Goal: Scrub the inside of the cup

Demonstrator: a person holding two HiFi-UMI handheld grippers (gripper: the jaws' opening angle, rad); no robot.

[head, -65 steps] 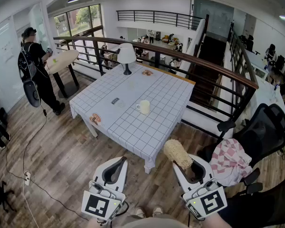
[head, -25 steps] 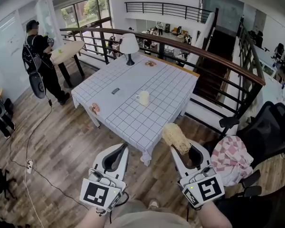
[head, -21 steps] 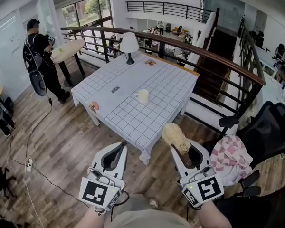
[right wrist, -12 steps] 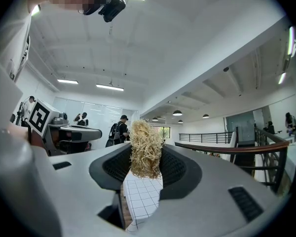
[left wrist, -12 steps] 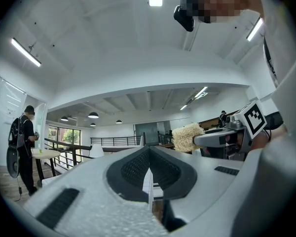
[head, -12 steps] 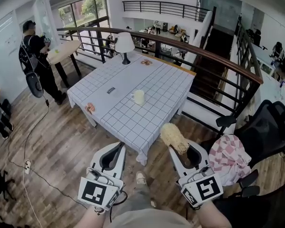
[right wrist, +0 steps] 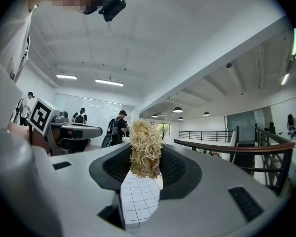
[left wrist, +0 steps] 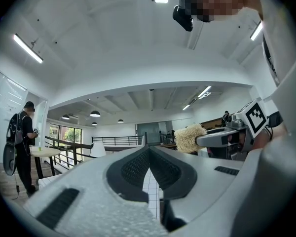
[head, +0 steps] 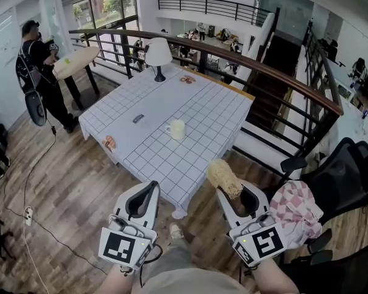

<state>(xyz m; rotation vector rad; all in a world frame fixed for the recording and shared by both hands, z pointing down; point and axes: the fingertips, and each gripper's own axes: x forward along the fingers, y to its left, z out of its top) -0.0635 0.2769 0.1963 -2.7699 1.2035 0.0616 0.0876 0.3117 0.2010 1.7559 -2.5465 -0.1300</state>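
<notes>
1. So far, no scrubbing appears to have begun: the cup stands upright on the checked table, well apart from both grippers.
2. The right gripper clamps a straw-coloured scrubber between its jaws.
3. The left gripper is closed and empty.
4. Probably left: reach the table, steady the cup, and work the scrubber inside it.

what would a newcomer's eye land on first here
The shaggy straw-coloured scrubber clamped in the right gripper, low in the head view, stands out first. Beyond it, a white cup stands near the middle of the grid-clothed table. The left gripper is shut and empty.
</notes>
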